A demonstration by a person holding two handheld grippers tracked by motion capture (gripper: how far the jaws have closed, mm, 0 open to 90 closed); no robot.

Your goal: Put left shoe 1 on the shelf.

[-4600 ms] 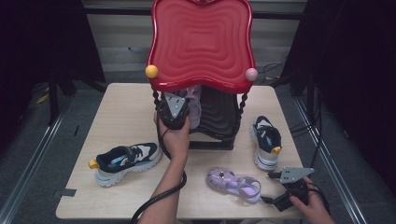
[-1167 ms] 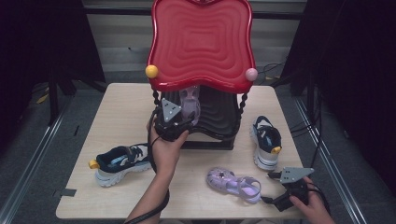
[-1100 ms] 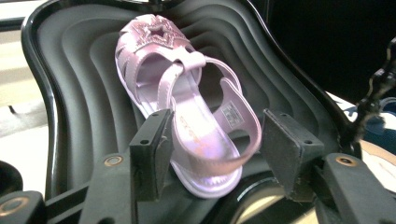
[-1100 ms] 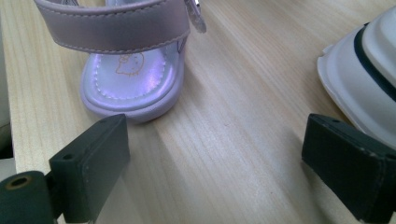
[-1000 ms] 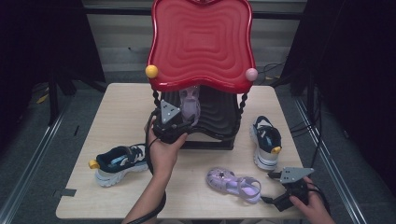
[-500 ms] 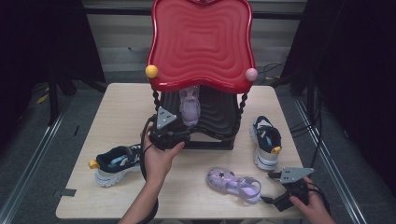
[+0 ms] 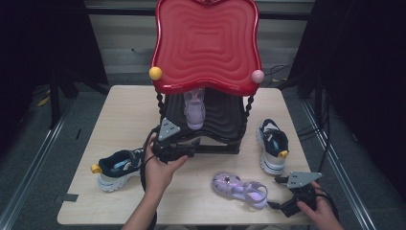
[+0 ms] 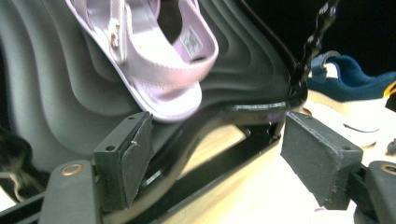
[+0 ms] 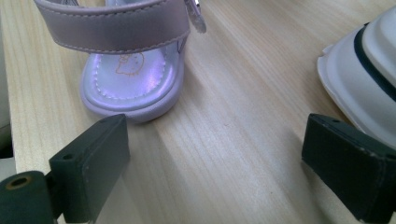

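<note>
Sandal 1 (image 7: 194,109) leans heel-down on the rack's black ribbed shelf (image 7: 225,115), so the left gripper (image 7: 187,147), its jaws just opened wide and empty, sits below it. Sandal 2 (image 7: 240,188) lies on the table (image 7: 119,115) before the right gripper (image 7: 282,180), also wide, apparently ready for the next pick.

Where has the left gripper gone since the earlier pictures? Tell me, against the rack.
Yes. The left gripper has drawn back from the lilac sandal on the rack, toward the person, down to the rack's front edge. Its fingers have just been opening, with nothing between them.
</note>
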